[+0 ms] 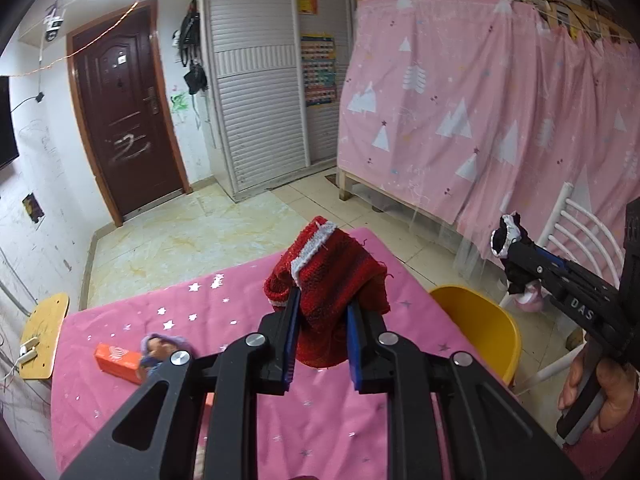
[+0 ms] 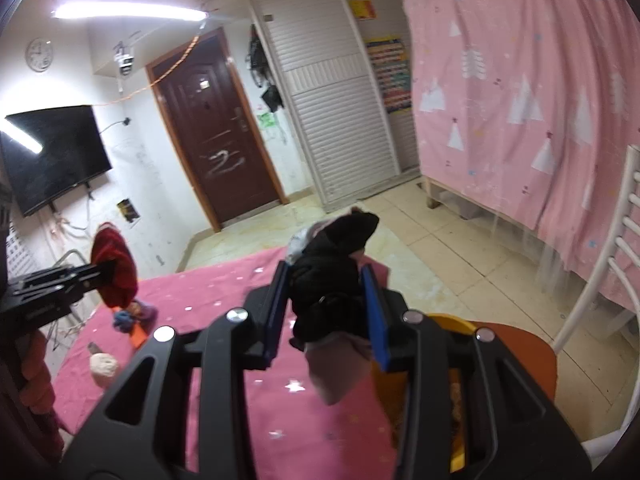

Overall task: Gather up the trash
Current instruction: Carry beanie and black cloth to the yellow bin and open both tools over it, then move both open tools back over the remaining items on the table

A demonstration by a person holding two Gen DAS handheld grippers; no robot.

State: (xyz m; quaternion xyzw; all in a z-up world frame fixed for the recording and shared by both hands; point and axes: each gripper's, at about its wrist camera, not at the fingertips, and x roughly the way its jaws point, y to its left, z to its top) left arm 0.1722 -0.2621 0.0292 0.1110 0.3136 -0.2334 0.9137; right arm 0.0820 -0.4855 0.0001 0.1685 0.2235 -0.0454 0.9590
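My left gripper (image 1: 323, 300) is shut on a red knitted piece with a white band (image 1: 328, 276), held up over the pink star-print table (image 1: 224, 312). From the right wrist view the same red piece (image 2: 114, 272) hangs at the left in that gripper (image 2: 107, 269). My right gripper (image 2: 326, 280) is shut on a bundle of black cloth with a pale pink part (image 2: 334, 284); in the left wrist view this bundle (image 1: 507, 238) sits at the tip of the right gripper (image 1: 509, 245), beyond the table's right edge.
On the table lie an orange box (image 1: 116, 360), a small purple-haired doll (image 1: 160, 350) and a cream yarn ball (image 2: 103, 367). A yellow bin (image 1: 476, 324) stands by the table's right side, a white chair (image 1: 576, 236) past it. A person's hand (image 1: 600, 392) grips the right handle.
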